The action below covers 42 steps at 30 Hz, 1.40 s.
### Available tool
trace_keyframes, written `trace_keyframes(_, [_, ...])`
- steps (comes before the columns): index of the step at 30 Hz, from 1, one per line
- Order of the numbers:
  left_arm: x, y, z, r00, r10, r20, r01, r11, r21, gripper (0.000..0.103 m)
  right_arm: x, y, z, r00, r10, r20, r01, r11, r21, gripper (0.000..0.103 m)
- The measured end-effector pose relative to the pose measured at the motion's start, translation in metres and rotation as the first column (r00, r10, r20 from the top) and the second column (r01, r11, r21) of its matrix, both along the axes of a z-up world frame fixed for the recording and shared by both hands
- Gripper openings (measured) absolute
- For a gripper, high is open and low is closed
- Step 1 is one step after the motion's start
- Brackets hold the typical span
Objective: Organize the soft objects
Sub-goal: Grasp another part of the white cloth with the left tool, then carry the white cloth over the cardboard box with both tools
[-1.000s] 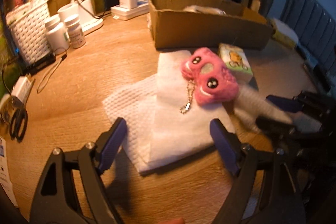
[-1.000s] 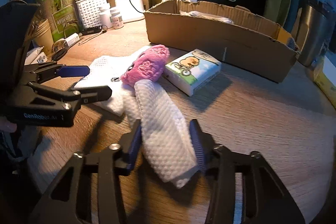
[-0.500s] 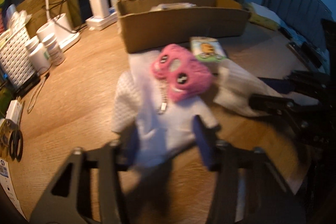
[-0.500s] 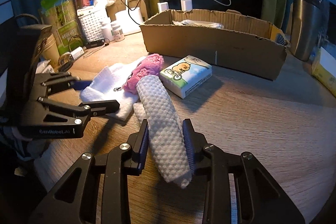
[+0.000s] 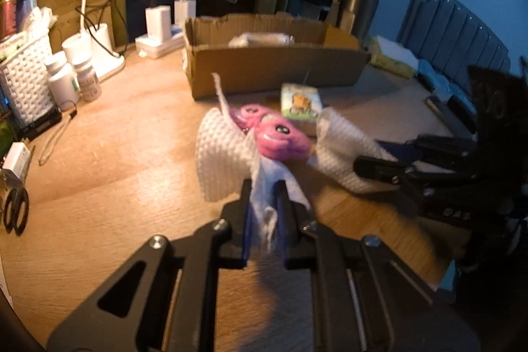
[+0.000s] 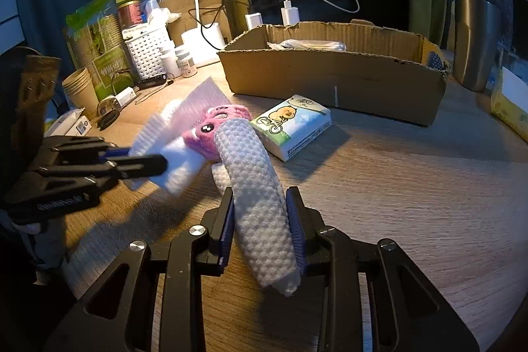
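Your left gripper clenches the thin white tissue sheets, your right gripper the white waffle-weave cloth; the pink plush keychain toy rides between them and may slide off onto the wooden table if you lift unevenly

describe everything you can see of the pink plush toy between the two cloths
The pink plush toy is a small fuzzy keychain plush with black-and-white eyes and lobed, heart-like lumps. It lies on the wooden table, resting partly on the white waffle cloth pinched in the left tongs. The rolled waffle cloth gripped by the right tongs presses against its side. A tissue pack sits just behind it. Its chain is hidden now.
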State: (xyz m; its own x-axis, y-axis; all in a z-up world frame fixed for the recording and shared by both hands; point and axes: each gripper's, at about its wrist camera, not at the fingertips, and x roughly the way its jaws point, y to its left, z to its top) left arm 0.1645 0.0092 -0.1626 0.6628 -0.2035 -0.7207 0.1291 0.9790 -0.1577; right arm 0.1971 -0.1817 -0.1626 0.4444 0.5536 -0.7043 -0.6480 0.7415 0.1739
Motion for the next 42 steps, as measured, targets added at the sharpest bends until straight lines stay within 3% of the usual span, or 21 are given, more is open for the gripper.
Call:
trace_keyframes(4, [-0.007,0.002,0.018,0.999,0.001,0.052,-0.001,1.0,-0.007,0.012,-0.002,-0.001,0.0,1.0,-0.002,0.004,0.002,1.0,0.002,0.028])
trace_keyframes(9, [-0.012,0.005,0.034,0.995,0.001,0.097,0.0,1.0,-0.015,0.013,-0.004,-0.001,0.001,1.0,-0.005,0.014,0.005,1.0,0.006,0.018])
trace_keyframes(26, [-0.008,0.017,0.063,0.981,0.018,0.193,-0.008,0.999,-0.052,0.013,0.003,-0.018,0.022,0.995,-0.063,0.077,0.063,0.998,0.006,0.017])
trace_keyframes(42, [0.012,0.005,0.094,0.96,-0.023,0.278,0.033,0.999,-0.03,0.013,0.023,-0.034,0.059,0.978,-0.109,0.176,0.11,0.994,0.007,0.017])
